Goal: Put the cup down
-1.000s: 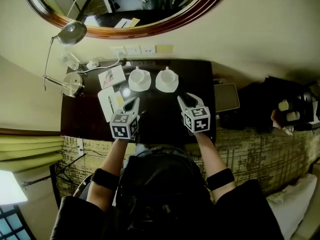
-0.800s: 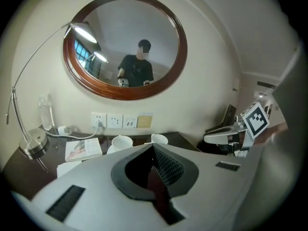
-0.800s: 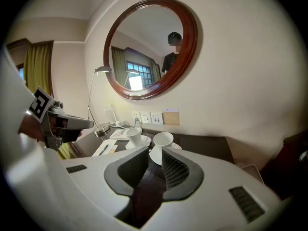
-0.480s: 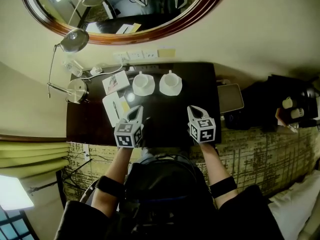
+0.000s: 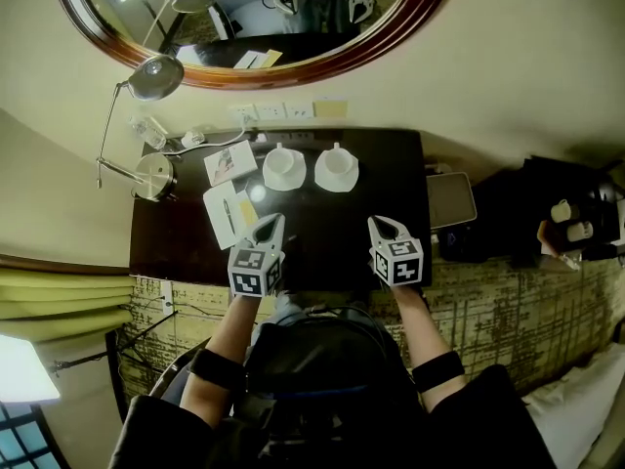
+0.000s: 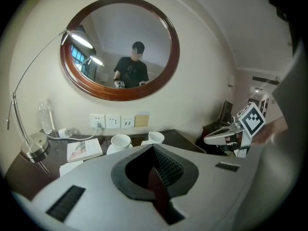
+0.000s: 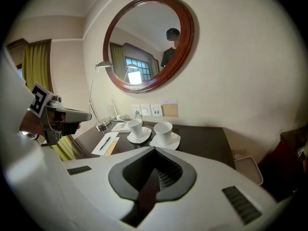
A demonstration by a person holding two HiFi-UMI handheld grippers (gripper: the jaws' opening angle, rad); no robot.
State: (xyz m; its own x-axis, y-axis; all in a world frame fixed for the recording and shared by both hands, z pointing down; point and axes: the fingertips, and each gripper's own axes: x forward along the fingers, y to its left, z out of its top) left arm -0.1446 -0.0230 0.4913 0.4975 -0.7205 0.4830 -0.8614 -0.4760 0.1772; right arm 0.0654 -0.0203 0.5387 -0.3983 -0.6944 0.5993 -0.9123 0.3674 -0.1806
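Note:
Two white cups on saucers stand side by side at the back of the dark table: the left cup and the right cup. Both also show in the left gripper view, left cup and right cup, and in the right gripper view, left cup and right cup. My left gripper hovers near the table's front, shut and empty. My right gripper is level with it, short of the right cup, also shut with nothing in it.
A notepad with a pen and a booklet lie left of the cups. A desk lamp stands at the far left corner. Wall sockets and a round mirror are behind. A grey tray sits right of the table.
My right gripper has drawn back from the right cup toward the table's front, and its jaws have shut. The left gripper has barely moved. The cups have stayed on their saucers.

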